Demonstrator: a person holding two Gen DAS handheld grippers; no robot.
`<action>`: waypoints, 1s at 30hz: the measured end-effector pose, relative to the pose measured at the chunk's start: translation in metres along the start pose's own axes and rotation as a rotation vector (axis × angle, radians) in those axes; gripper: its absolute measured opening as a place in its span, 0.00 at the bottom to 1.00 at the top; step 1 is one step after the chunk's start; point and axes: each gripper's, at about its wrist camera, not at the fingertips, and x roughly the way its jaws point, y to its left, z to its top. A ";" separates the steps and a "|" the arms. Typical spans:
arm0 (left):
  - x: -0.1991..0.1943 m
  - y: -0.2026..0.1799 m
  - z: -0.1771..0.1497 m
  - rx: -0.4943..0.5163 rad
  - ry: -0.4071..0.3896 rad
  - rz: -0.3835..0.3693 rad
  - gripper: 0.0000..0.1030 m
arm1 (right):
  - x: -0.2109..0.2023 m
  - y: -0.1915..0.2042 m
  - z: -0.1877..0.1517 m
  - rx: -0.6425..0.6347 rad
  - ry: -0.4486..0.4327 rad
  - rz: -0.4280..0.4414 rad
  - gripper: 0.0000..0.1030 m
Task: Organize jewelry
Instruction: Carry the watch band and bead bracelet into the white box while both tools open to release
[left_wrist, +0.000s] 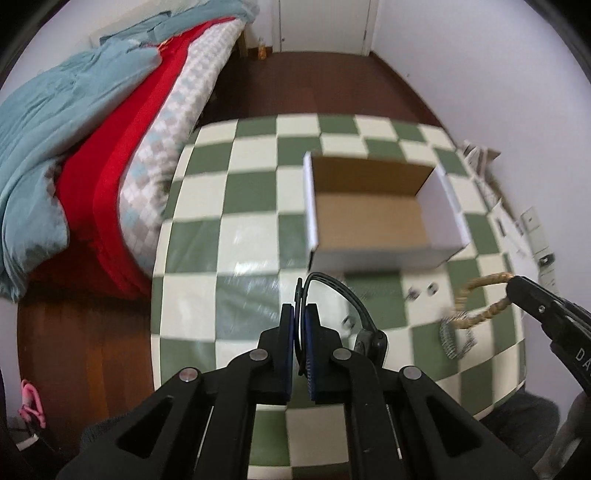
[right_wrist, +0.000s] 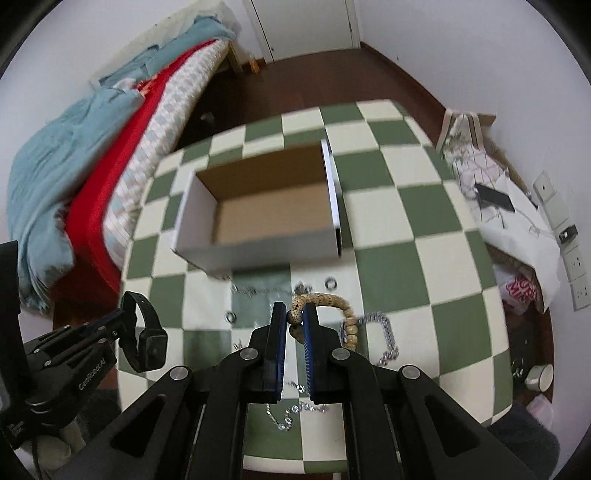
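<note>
**Both grippers hold jewelry above the checkered table**

From where I stand, 2 hand-held grippers hang over a green-and-cream checkered table (left_wrist: 236, 206), both pointing steeply down. The left gripper (left_wrist: 300, 317) has its jaws squeezed nearly together on the thin strap of a black wristband (left_wrist: 343, 295); the band arches up past the fingertips and its chunky black module hangs at the right of the jaws, clear of the tabletop. In the right wrist view the same band dangles from that gripper at the left edge.

The right gripper (right_wrist: 294, 317) is clamped tight on a tan beaded bracelet (right_wrist: 334, 301), pinching a speckled bead between its blue pads (right_wrist: 280, 332). The rest of the loop curves out to the right and droops down.

Ahead of both grippers sits an open cardboard box (right_wrist: 258, 243), white outside and brown inside, with nothing visible in it. Between the box and the grippers, jewelry lies scattered on the table: a chunky silver chain (right_wrist: 388, 332), a few small rings (right_wrist: 330, 283) and a thin chain (right_wrist: 291, 417) close under the right gripper. Motion blur softens the small pieces.

A bed (left_wrist: 92, 147) with a blue blanket and red sheet stands to the left of the table.
</note>
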 end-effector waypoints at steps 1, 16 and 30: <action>-0.002 -0.001 0.006 0.002 -0.009 -0.004 0.03 | -0.007 0.001 0.009 0.001 -0.015 0.011 0.09; 0.074 -0.001 0.098 -0.028 0.058 -0.016 0.03 | 0.011 0.022 0.119 -0.047 -0.017 0.081 0.09; 0.116 0.001 0.134 -0.071 0.136 -0.068 0.11 | 0.114 0.018 0.160 0.037 0.173 0.156 0.09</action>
